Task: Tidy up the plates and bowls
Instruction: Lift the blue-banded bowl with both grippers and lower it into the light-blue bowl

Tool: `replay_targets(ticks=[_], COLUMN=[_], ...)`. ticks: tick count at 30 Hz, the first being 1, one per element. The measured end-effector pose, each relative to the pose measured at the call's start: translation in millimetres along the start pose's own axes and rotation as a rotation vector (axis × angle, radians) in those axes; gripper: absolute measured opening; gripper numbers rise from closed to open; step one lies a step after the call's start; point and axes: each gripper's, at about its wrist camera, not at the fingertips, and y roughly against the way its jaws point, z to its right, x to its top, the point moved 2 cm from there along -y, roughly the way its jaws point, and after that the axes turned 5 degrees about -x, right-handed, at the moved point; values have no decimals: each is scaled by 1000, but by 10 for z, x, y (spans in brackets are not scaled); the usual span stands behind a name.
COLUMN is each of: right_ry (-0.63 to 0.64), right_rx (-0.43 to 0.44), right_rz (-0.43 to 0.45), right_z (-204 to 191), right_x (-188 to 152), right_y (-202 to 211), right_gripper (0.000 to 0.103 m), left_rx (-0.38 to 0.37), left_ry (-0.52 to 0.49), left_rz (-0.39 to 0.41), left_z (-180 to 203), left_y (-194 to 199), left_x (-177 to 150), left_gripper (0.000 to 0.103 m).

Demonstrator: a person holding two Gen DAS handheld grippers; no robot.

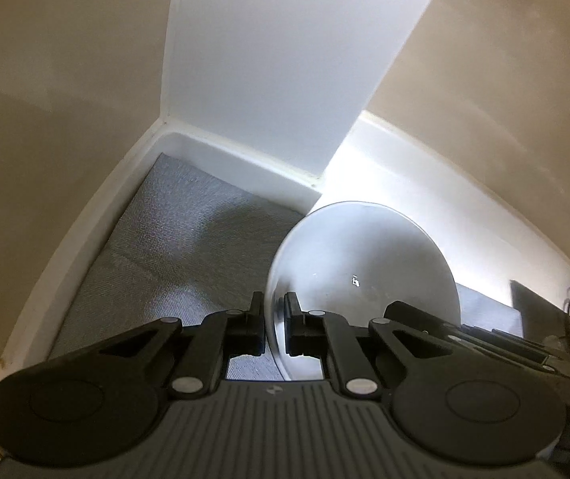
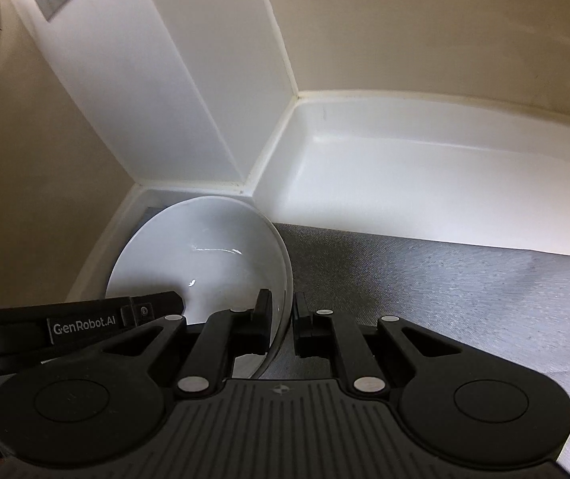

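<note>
A white bowl (image 1: 364, 271) is held by both grippers above a grey mat (image 1: 181, 235). My left gripper (image 1: 276, 319) is shut on the bowl's left rim, one finger inside and one outside. My right gripper (image 2: 283, 319) is shut on the opposite rim of the same bowl (image 2: 205, 255), whose glossy inside faces this camera. The left gripper's black body (image 2: 77, 325) shows at the left of the right wrist view, and the right gripper's body (image 1: 464, 331) shows at the right of the left wrist view.
The grey mat (image 2: 444, 279) lies on a white counter (image 2: 404, 183) that has a raised white rim. A white pillar (image 1: 285, 60) and beige walls (image 1: 45, 99) close off the corner behind. Dark objects and cables (image 1: 564, 319) sit at the far right.
</note>
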Motion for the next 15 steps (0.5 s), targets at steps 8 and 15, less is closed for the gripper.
replay_targets(ticks=[8,15], right_ry=[10,33], right_rx=[4,16], right_rz=[51,67], right_z=[-35,-162], right_x=[-142,-348], right_y=[524,892], right_gripper=[11,11], left_rx=[-31,-36], left_ry=[-40,-73], left_rz=[28,30], left_z=[108,135], left_y=[477,853], left_x=[-178,-405], left_gripper=[9,9])
